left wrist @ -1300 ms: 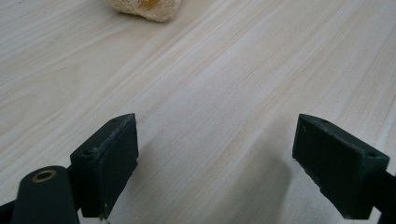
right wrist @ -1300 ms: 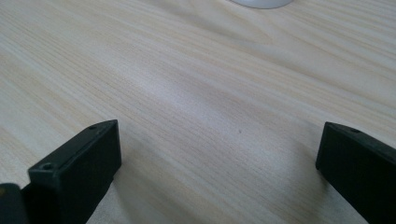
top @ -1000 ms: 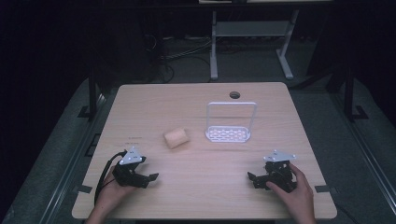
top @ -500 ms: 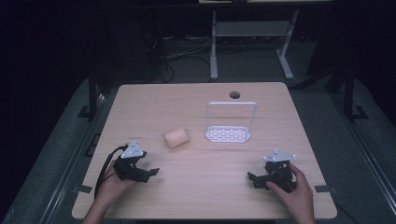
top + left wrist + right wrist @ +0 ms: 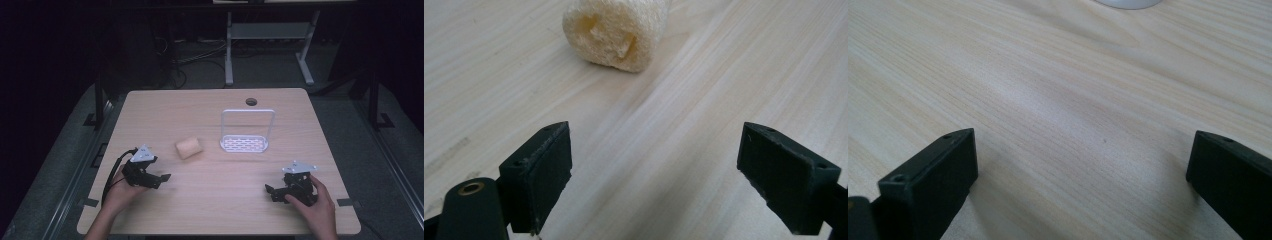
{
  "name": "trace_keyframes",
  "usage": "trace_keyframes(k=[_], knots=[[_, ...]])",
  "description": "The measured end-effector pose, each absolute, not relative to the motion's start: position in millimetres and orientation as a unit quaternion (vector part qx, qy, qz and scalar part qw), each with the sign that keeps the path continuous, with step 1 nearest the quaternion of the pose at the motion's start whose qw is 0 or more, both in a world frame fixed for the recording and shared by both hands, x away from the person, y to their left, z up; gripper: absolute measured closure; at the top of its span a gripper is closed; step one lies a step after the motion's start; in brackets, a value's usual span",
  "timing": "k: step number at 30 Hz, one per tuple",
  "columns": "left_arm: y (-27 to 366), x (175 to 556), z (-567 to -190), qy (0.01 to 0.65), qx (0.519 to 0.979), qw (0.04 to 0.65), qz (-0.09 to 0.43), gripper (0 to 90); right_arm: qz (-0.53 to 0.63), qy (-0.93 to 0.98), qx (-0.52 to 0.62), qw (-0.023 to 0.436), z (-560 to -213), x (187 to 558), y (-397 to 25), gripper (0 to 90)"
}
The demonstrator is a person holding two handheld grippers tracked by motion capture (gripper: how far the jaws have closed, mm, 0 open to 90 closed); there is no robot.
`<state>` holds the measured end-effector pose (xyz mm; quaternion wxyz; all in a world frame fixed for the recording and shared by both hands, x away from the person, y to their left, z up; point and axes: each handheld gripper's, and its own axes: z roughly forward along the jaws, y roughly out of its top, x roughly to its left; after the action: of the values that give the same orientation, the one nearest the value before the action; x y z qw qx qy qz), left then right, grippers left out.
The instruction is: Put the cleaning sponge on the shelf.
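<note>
A pale loofah sponge (image 5: 189,148) lies near the middle of the wooden table (image 5: 210,205); in the left gripper view the sponge (image 5: 616,31) sits ahead of the jaws, a little left of centre. My left gripper (image 5: 161,178) is at the table's front left, open and empty, pointing right toward the sponge; its jaws (image 5: 656,180) stand wide apart. At the front right, my right gripper (image 5: 270,190) rests low over the table, open with nothing between its jaws (image 5: 1083,185).
A white slotted rack (image 5: 247,132) with an upright wire handle stands right of the sponge; its rim (image 5: 1128,4) peeks in at the top of the right gripper view. A round cable hole (image 5: 251,102) marks the far edge. Dark floor and metal frames surround the table.
My left gripper has moved up and forward toward the sponge. The right gripper has stayed in place.
</note>
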<state>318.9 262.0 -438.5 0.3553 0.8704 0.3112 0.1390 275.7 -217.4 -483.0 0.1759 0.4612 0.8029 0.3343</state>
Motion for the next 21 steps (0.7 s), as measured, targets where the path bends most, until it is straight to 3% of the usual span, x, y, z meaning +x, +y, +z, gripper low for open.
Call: trace_keyframes(k=[21], knots=[[252,339,-424,0.3,0.873,0.357,0.146,13.9,0.334,0.803,0.461,0.176,-483,276,-217,0.0]])
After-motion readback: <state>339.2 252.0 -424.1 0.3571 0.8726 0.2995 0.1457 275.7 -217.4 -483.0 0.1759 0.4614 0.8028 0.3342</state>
